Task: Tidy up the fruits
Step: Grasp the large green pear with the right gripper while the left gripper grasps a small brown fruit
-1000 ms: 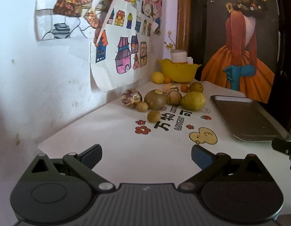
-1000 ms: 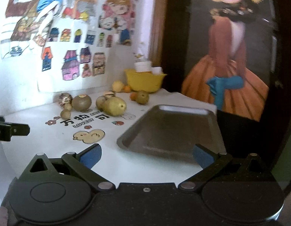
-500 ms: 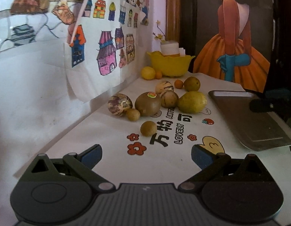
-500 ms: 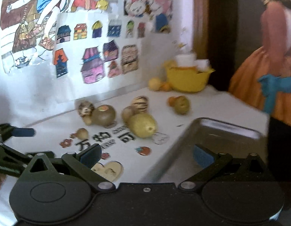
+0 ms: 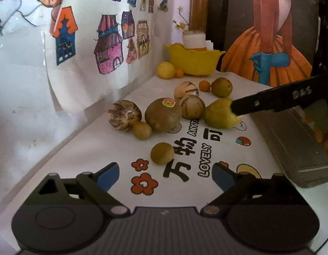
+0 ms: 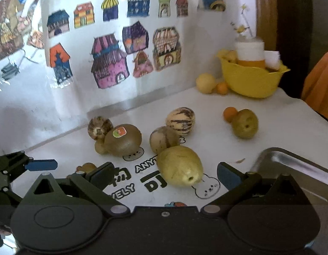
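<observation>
since a second ago: both my grippers have closed in on the fruit pile; the fruits sit much larger in both views, and my right gripper's finger now crosses the left view.
left gripper (image 5: 165, 174): jaws wide apart, just been closing a little, nothing between the pads; a small round brown fruit (image 5: 162, 153) lies on the table just ahead of the gap.
right gripper (image 6: 165, 173): jaws spread wide, holding nothing; the yellow-green pear-shaped fruit (image 6: 179, 165) lies between the fingertips, apart from both pads.
right finger seen from the left: its dark tip (image 5: 270, 104) overlaps the pear-shaped fruit (image 5: 221, 113); i cannot tell whether it touches.
fruit cluster: the brown fruit with a sticker (image 5: 163, 114) sits in the middle, a striped fruit (image 5: 124, 115) to its left, a small brown one (image 5: 142, 129) in front between them, another striped fruit (image 5: 192, 106) to its right, a paler striped one (image 5: 186, 89) behind.
further back: a green-brown fruit (image 6: 245, 123) with a small orange one (image 6: 230, 113) touching it.
corner: yellow bowl (image 6: 252, 79) by the wall, with a yellow fruit (image 6: 206, 83) and a small orange fruit (image 6: 222, 88) beside it.
tray (image 6: 295, 165): metal, on the right of the table (image 6: 206, 104), near the pear-shaped fruit.
wall: drawings of houses (image 6: 109, 63).
</observation>
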Motion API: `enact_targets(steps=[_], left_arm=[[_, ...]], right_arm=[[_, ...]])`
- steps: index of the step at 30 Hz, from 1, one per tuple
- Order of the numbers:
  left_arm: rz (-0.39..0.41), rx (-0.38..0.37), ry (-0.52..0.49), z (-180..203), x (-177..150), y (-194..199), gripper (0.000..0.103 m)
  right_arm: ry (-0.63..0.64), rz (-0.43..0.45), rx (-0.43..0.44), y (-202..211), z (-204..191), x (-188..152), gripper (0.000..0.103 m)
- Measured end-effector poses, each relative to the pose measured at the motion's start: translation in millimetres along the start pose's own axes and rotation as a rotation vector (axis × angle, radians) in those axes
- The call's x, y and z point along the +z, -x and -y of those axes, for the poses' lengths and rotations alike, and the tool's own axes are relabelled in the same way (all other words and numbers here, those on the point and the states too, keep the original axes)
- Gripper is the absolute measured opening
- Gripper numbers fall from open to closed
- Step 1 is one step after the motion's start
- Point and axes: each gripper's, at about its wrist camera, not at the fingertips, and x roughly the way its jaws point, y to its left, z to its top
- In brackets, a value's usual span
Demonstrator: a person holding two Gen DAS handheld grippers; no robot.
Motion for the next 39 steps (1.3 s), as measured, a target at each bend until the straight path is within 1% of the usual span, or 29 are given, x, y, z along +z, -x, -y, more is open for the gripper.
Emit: enact_targets(steps=[4,6,7,11,16,20,21,26,27,34,35,37,38,39], left_arm=[[0.002,-0.017,0.012,-0.5,2.3,-8.3,0.088],[0.0,-0.012,0.001,1.1,2.6,-11.6,0.082],[0.0,-0.008,-0.004,2.1,3.0,-13.3,0.081],[-0.012,0.005,-0.005,4.8,4.3,-20.0,0.072],[-0.033,0.013,0.027,4.2,5.8,-26.7,0.07],[-0.031,0.024,0.027,5.1,7.8,-29.4,0.061],[-0.029,0.028,0.031,5.5,8.2,-29.9,0.057],[-0.014,0.045,0.085,3.1,8.2,-29.8,0.052],[-0.014,0.047,0.085,3.4,8.3,-30.4,0.05],[-0.013,0.049,0.087,4.5,10.4,-32.8,0.041],[-0.012,0.045,0.093,4.0,10.6,-32.9,0.038],[-0.015,0.041,0.09,5.6,11.3,-34.1,0.035],[-0.014,0.045,0.084,6.7,11.0,-34.1,0.033],[-0.015,0.045,0.079,7.5,11.3,-34.7,0.032]], right_arm=[[-0.003,-0.021,0.008,-21.4,8.0,-0.3,0.1],[-0.018,-0.028,0.007,-29.3,13.1,0.2,0.098],[-0.023,-0.032,0.008,-33.3,15.3,0.4,0.097],[-0.024,-0.052,0.021,-45.8,18.4,0.7,0.092],[-0.036,-0.065,0.028,-55.8,17.6,-2.4,0.088],[-0.033,-0.073,0.028,-61.5,16.5,-4.2,0.081],[-0.032,-0.075,0.03,-62.5,16.3,-4.7,0.08],[-0.023,-0.084,0.034,-66.6,16.3,-6.8,0.08],[-0.026,-0.082,0.034,-66.8,16.4,-7.0,0.08],[-0.003,-0.076,0.009,-69.0,11.5,-6.2,0.078],[-0.001,-0.073,0.006,-68.7,11.5,-6.5,0.077],[0.001,-0.068,0.001,-67.9,12.3,-7.3,0.073],[-0.003,-0.064,-0.006,-67.2,13.2,-7.4,0.069],[-0.008,-0.062,-0.013,-66.2,14.6,-7.2,0.064]])
